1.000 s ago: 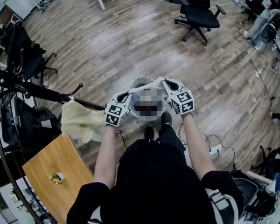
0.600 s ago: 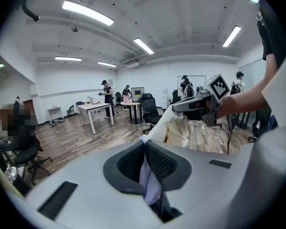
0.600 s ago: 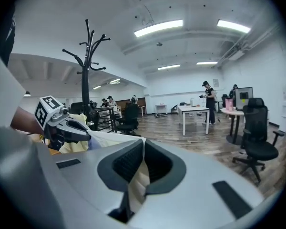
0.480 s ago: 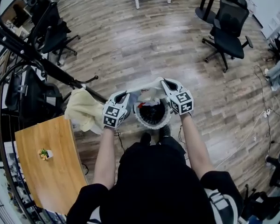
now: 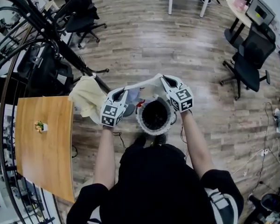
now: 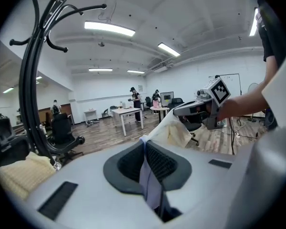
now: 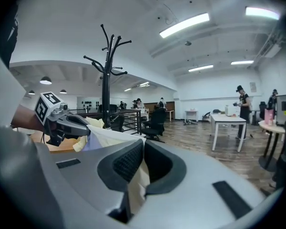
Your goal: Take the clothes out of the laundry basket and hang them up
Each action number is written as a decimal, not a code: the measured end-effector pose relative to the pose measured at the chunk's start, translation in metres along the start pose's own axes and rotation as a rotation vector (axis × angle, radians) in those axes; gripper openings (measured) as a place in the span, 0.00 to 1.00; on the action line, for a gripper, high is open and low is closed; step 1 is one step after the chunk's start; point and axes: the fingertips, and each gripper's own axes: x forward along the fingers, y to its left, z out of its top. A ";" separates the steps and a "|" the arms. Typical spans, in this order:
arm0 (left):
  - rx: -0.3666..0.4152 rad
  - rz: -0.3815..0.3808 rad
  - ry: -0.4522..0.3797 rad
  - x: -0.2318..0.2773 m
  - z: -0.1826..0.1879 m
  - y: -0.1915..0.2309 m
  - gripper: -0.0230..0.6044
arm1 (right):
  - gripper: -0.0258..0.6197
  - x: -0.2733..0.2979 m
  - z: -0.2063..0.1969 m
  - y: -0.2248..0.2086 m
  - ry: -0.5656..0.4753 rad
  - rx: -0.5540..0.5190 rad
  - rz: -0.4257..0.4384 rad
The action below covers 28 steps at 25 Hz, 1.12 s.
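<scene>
Coat rack and yellow cloth left of left gripper; basket below; left gripper and right gripper both clamp a pale garment, stretched between them.

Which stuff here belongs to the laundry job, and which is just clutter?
Job: pale garment stretched between left tongs and right tongs; laundry basket; coat rack; yellow garment at the rack.
Clutter: wooden table; office chair.

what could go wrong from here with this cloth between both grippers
The left hand-held gripper and right hand-held gripper each pinch only a thin edge of the pale garment; it could slip and drop by the laundry basket. Swinging it toward the coat rack could knock off the yellow cloth hanging there.
</scene>
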 end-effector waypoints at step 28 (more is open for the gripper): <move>-0.034 0.402 -0.072 -0.087 0.046 0.089 0.09 | 0.07 0.140 0.130 0.069 -0.140 -0.193 0.347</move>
